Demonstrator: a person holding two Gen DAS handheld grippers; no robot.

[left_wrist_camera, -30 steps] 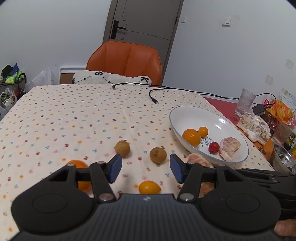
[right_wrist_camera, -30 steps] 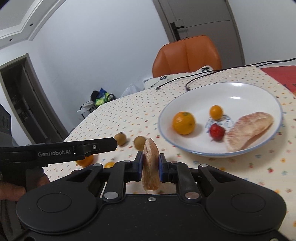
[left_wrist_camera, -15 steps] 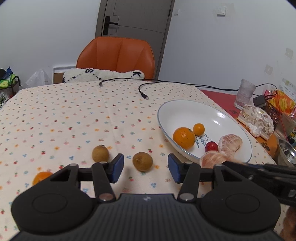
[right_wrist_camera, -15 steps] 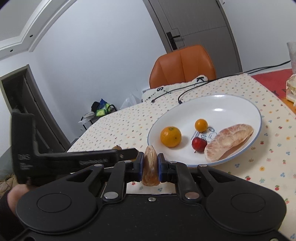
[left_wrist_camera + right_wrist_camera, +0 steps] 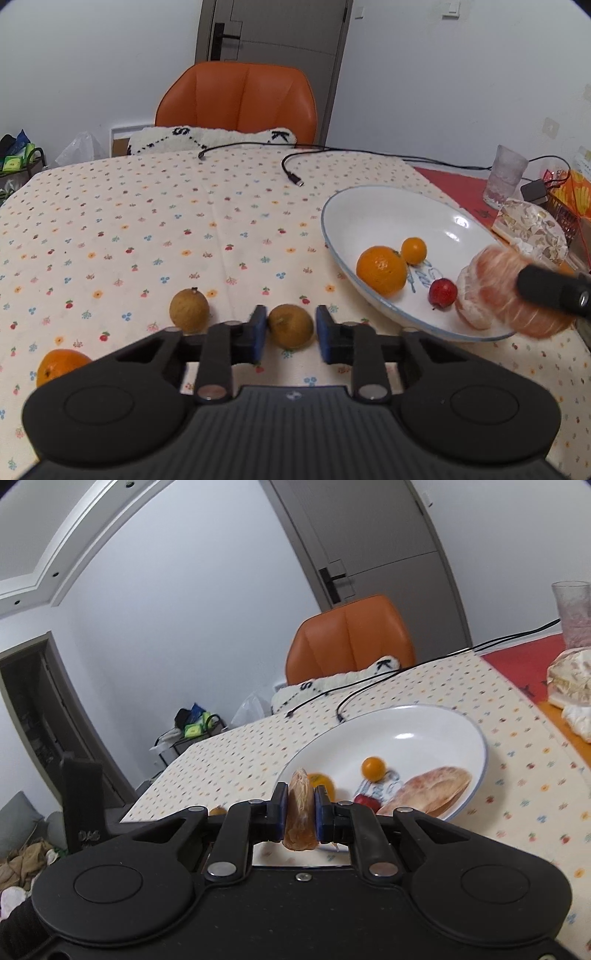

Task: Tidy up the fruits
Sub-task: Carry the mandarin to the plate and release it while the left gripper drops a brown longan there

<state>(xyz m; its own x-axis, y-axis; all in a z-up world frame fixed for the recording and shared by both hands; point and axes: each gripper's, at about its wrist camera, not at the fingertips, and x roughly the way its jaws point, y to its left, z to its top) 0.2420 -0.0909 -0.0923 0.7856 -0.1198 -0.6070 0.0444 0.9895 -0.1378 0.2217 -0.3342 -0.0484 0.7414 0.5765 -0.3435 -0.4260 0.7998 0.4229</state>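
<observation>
The right tool [image 5: 300,814] is pinching a peeled citrus segment [image 5: 301,812] over the plate [image 5: 476,734], ready to release, while the spread left tool [image 5: 290,332] is straddling a brown longan [image 5: 290,326].

Peeled citrus piece [image 5: 301,810] clamped upright over plate [image 5: 476,734] edge

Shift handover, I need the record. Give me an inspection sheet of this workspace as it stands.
Surface: floral tablecloth, red mat at the far right.
Job's things: white plate holds big orange, small orange, red fruit, peeled segment; on the cloth, two brown fruits and an orange.
Clutter: glass, wrapped packet.
Grippers: left claw open around one brown fruit; right claw shut on a peeled wedge.
Cables: black cable on the cloth.
Surroundings: orange chair, door.
</observation>
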